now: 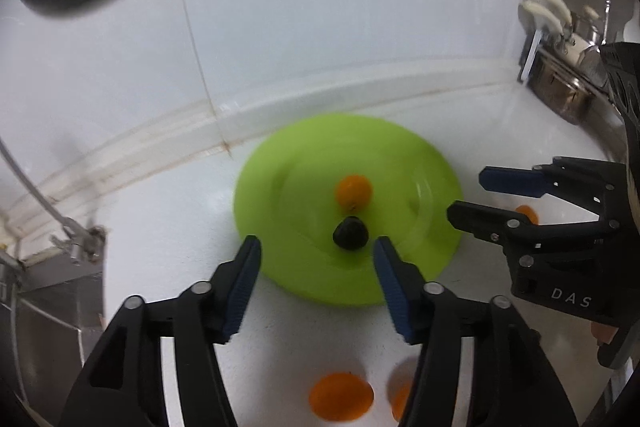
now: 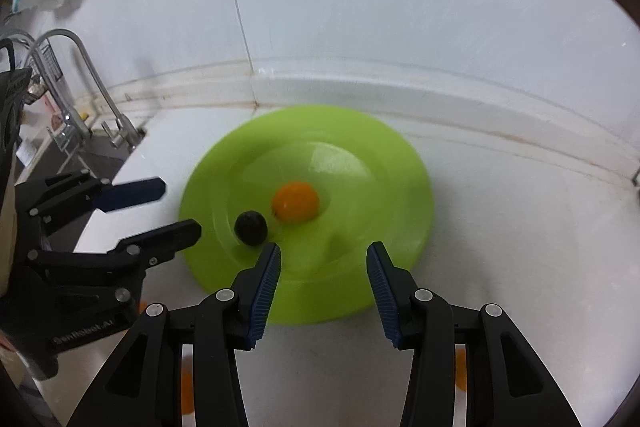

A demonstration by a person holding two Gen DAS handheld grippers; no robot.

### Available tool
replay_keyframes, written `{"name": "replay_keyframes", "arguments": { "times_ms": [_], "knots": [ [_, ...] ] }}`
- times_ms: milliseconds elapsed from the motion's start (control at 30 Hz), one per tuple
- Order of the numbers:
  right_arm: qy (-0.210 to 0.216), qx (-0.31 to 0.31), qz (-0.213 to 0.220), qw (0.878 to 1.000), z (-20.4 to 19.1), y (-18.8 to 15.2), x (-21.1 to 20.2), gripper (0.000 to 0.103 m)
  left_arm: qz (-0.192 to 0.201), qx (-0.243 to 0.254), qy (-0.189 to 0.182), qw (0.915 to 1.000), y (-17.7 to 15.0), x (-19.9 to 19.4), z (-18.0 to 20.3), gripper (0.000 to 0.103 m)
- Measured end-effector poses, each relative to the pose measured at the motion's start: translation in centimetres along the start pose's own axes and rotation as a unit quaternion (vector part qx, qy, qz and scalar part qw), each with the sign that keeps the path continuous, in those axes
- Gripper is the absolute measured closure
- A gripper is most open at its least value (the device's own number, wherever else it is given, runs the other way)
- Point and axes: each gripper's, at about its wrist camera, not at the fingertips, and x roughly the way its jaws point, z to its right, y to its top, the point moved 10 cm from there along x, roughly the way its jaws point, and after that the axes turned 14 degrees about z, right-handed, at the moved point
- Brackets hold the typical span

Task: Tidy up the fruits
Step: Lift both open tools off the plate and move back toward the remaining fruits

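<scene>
Plate: a lime-green plate (image 2: 224,259) lies flat on the white surface (image 2: 500,267), near the raised strip at the foot of the tiled wall.
Fruit on plate: an orange fruit (image 2: 295,201) sits near the plate's middle, and a small dark fruit (image 2: 251,222) lies just beside it on the sink side; whether the two touch is blurred.
Fruit off plate: more orange fruits (image 1: 341,401) rest on the surface on the near side of the plate, one partly hidden behind a finger, and another shows beyond the other tool.
Left tool: the left tool (image 1: 316,261) hangs over the plate's near rim with its fingers apart and nothing between them; the dark fruit lies just ahead of the gap.
Right tool: the right tool (image 2: 323,265) is likewise spread and empty, over the near rim.
Step in hand: I judge both have let go, and the loose oranges come next.
Doing it well: drop straight over one orange, spread wide, close gently at its widest girth, then set it on a bare part of the plate so nothing rolls.
Which way they point: the oranges are round, with no long axis to speak of; the dark fruit looks slightly pointed toward the back wall, though blur leaves that uncertain.
Around: a sink with taps (image 2: 72,99) lies beside the plate.
</scene>
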Motion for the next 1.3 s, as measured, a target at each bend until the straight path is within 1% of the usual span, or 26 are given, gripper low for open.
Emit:
{"name": "replay_keyframes", "arguments": {
  "times_ms": [67, 100, 133, 200, 333, 433, 567, 700, 900, 1000, 1200, 1300],
  "knots": [
    [-0.005, 0.001, 0.017, 1.000, 0.0, 0.3, -1.5, 0.056, 0.018, 0.008, 0.009, 0.9998, 0.4, -1.5, 0.1, 0.038],
    [-0.008, 0.002, 0.027, 1.000, 0.0, 0.4, -2.3, 0.052, 0.028, 0.010, 0.013, 0.9995, 0.7, -2.4, 0.2, 0.035],
    [-0.011, 0.003, 0.034, 0.999, 0.0, 0.6, -2.9, 0.051, 0.035, 0.011, 0.016, 0.9992, 0.8, -3.1, 0.3, 0.033],
    [-0.015, 0.003, 0.051, 0.999, -0.1, 0.8, -4.5, 0.050, 0.048, 0.010, 0.017, 0.9986, 1.0, -4.6, 0.4, 0.029],
    [-0.024, 0.008, 0.076, 0.997, -0.6, 0.8, -7.2, 0.050, 0.064, 0.002, 0.018, 0.9978, 1.1, -7.0, 0.9, 0.025],
    [-0.029, 0.011, 0.091, 0.995, -0.9, 0.7, -9.0, 0.045, 0.075, 0.000, 0.017, 0.9970, 1.0, -8.7, 1.1, 0.023],
    [-0.039, 0.007, 0.110, 0.993, -1.5, 0.6, -11.3, 0.044, 0.093, -0.001, 0.019, 0.9955, 0.9, -10.9, 1.5, 0.020],
    [-0.042, -0.003, 0.126, 0.991, -2.2, 0.4, -13.6, 0.044, 0.101, 0.001, 0.015, 0.9948, 0.3, -12.5, 2.1, 0.017],
    [-0.044, -0.013, 0.137, 0.990, -3.3, -0.5, -15.9, 0.044, 0.110, 0.006, 0.010, 0.9938, -0.8, -14.6, 2.8, 0.016],
    [-0.038, -0.013, 0.140, 0.989, -4.1, -1.1, -16.8, 0.044, 0.113, 0.009, 0.005, 0.9935, -1.3, -15.4, 3.1, 0.016],
    [-0.033, -0.023, 0.144, 0.989, -5.2, -2.4, -17.9, 0.044, 0.119, 0.013, -0.002, 0.9928, -2.6, -16.5, 3.5, 0.016],
    [-0.033, -0.027, 0.143, 0.989, -5.7, -3.1, -18.1, 0.044, 0.124, 0.020, -0.014, 0.9920, -3.3, -16.8, 3.8, 0.016]
  ]
}}
